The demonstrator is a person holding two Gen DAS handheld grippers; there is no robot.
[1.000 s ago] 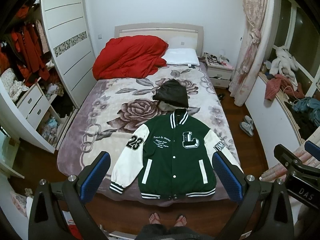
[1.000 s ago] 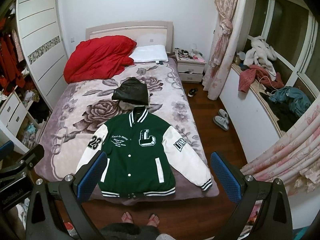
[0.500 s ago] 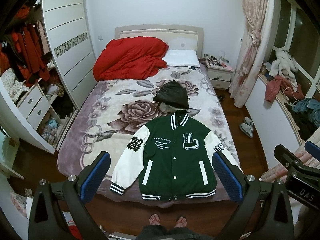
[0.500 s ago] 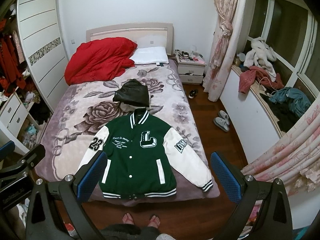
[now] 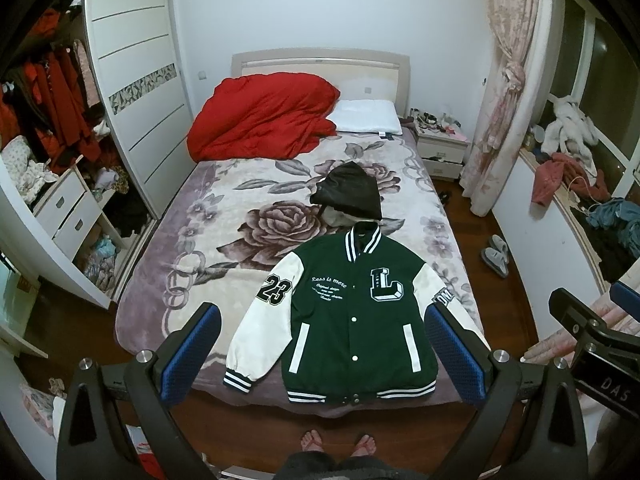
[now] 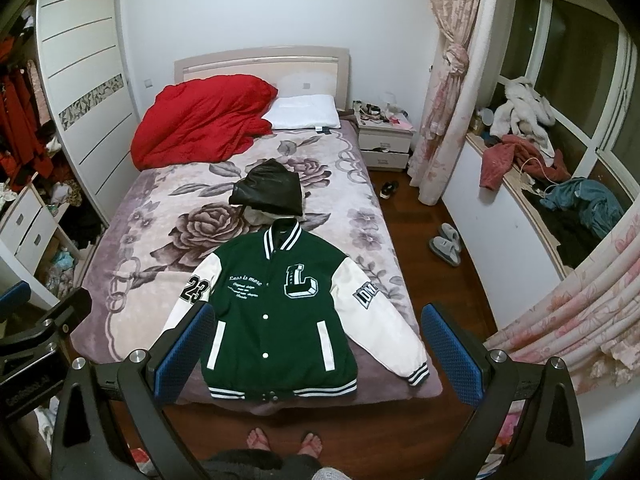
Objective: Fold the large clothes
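Green varsity jacket is laid flat on the bed; left gripper and right gripper are held above, jaws spread wide

Jacket at the foot of the bed, clutter all round.

The jacket lies flat, front up, on the bed at its near end, collar toward the headboard. Just behind the collar sits a folded garment. Farther back, a quilt is heaped on the left with a pillow to its right. A nightstand stands right of the bed; slippers lie on the floor beyond.
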